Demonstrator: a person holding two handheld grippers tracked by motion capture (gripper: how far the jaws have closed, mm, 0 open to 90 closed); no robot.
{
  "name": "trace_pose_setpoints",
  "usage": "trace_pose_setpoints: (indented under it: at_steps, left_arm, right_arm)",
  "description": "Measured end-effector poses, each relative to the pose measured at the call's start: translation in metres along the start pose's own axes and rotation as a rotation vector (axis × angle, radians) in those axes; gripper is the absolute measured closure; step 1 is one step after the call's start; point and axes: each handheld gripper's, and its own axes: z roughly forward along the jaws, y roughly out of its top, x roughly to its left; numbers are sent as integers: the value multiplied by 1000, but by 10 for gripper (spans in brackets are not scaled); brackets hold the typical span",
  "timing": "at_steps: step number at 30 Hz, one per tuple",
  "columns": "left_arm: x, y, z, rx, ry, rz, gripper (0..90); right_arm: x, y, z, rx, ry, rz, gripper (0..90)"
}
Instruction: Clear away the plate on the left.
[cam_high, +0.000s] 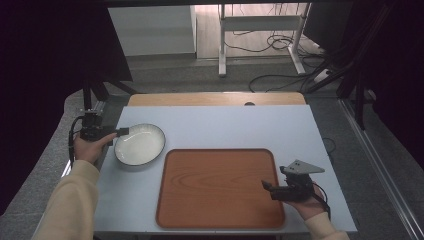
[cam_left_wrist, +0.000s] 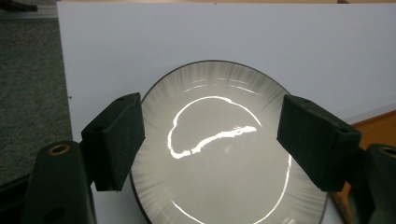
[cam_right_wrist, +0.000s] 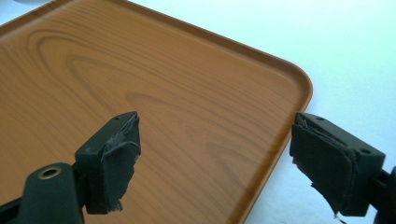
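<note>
Presently, a white bowl (cam_high: 139, 144) is recorded near the worktop's (cam_high: 225, 125) left edge, just beside the empty wooden tray (cam_high: 219, 187), approached by the left gripper (cam_high: 121, 132), fingers apart, presumably for transfer; the right gripper (cam_high: 267, 186), fingers apart, is held over the tray's right edge.

A glossy pale bowl (cam_high: 139, 144) is sitting upright on the tabletop (cam_high: 225, 125), just beside a wooden tray (cam_high: 220, 187).
</note>
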Motion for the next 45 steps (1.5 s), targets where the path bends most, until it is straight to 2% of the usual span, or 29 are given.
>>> trace_pose_setpoints:
  at_steps: [8, 20, 24, 30, 31, 38, 45]
  left_arm:
    - [17, -7, 11, 9, -5, -30, 268]
    - [27, -11, 21, 23, 3, -50, 288]
    - [32, -11, 24, 35, 17, -49, 303]
    - [37, -15, 26, 41, 1, -65, 336]
    - [38, -16, 27, 35, -13, -72, 336]
    - [42, -24, 35, 52, -15, -89, 374]
    - [45, -27, 41, 49, -50, -103, 420]
  right_arm:
    - [0, -1, 1, 7, 1, -3, 163]
    - [-1, -1, 1, 10, 3, -4, 164]
    - [0, -1, 0, 7, 2, -4, 164]
    - [0, -1, 1, 9, 4, -5, 164]
    - [0, -1, 1, 10, 5, -6, 164]
    - [1, -1, 1, 10, 9, -5, 164]
    - [1, -1, 1, 16, 6, -5, 163]
